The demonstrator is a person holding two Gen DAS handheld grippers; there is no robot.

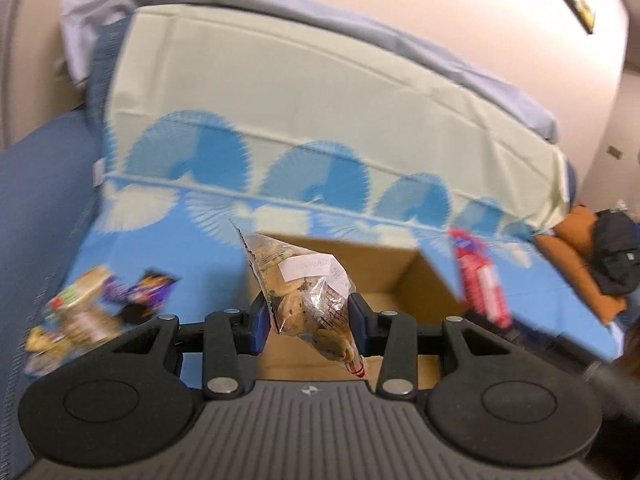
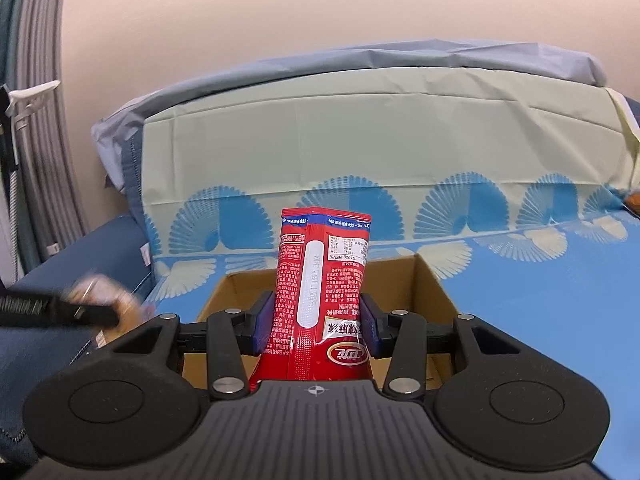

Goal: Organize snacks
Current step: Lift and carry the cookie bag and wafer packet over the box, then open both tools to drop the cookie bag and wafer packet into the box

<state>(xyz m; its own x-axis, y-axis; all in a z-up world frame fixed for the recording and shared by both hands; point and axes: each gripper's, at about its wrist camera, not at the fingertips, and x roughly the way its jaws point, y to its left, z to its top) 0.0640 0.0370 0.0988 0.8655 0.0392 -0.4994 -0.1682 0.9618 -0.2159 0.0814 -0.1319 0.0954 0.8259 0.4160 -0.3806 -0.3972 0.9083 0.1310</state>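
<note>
The left gripper (image 1: 308,320) is clamped on a clear bag of cookies (image 1: 304,292) with a white label, above the cardboard box (image 1: 404,280). The right gripper (image 2: 316,326) is clamped on a tall red snack packet (image 2: 320,280) with white print, upright over the same box.

Clear cookie bag (image 1: 308,300), beige biscuits with dark specks, white label, red-striped seal at near end. Red packet (image 2: 320,300), white print, white oval stripe, blue band at far edge, red-and-yellow logo near. Cardboard box (image 2: 432,280) plain brown. Cloth (image 2: 520,300) bright blue with pale cream fan pattern; far part pale green-cream with blue fans. Sofa (image 2: 60,280) dark blue. Gripper pads (image 2: 262,328) blue, bodies black. Left pile of snacks (image 1: 100,312) purple, green, yellow, blurred. Wall (image 2: 320,20) peach-beige.
</note>
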